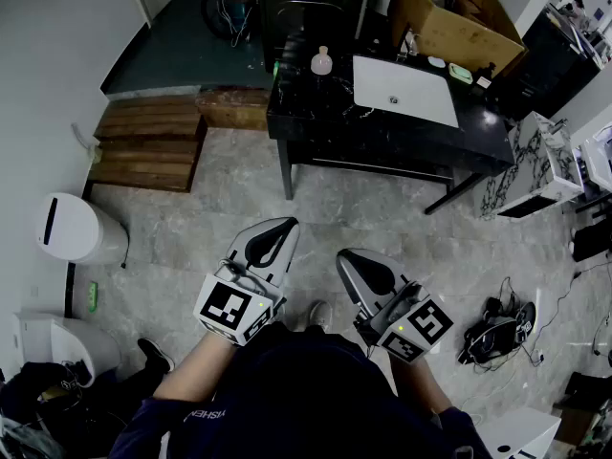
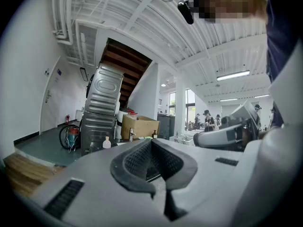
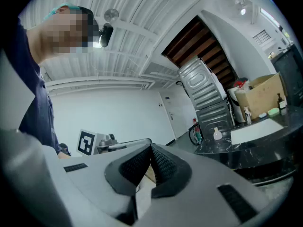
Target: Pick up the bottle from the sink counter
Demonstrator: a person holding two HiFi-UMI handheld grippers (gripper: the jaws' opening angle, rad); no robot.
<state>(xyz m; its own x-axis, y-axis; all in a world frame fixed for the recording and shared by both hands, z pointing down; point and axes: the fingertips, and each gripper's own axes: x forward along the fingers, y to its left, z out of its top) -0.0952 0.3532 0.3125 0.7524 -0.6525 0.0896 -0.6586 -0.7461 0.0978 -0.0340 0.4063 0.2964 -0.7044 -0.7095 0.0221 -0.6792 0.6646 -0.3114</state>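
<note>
Head view looks down on an open cardboard box [image 1: 449, 12] at the back right of the black sink counter [image 1: 382, 127]. There's some red and white stuff in it that I can't make out. A white basin [image 1: 406, 89] is sunk into the counter top.

The bottle [image 1: 321, 61], small, pale and round-bodied, stands upright on the counter just left of the basin, near the back left corner. It's well apart from both tools. The left gripper [image 1: 274, 237] and right gripper [image 1: 359, 271] are held side by side close to the person's body, each with its jaws closed tip to tip on nothing.

Grey stone tiles cover the floor [image 1: 191, 218]. Wooden steps [image 1: 148, 132] lie left of the counter, a white bin [image 1: 72, 228] stands by the wall, and cables [image 1: 497, 331] lie tangled at the right.
</note>
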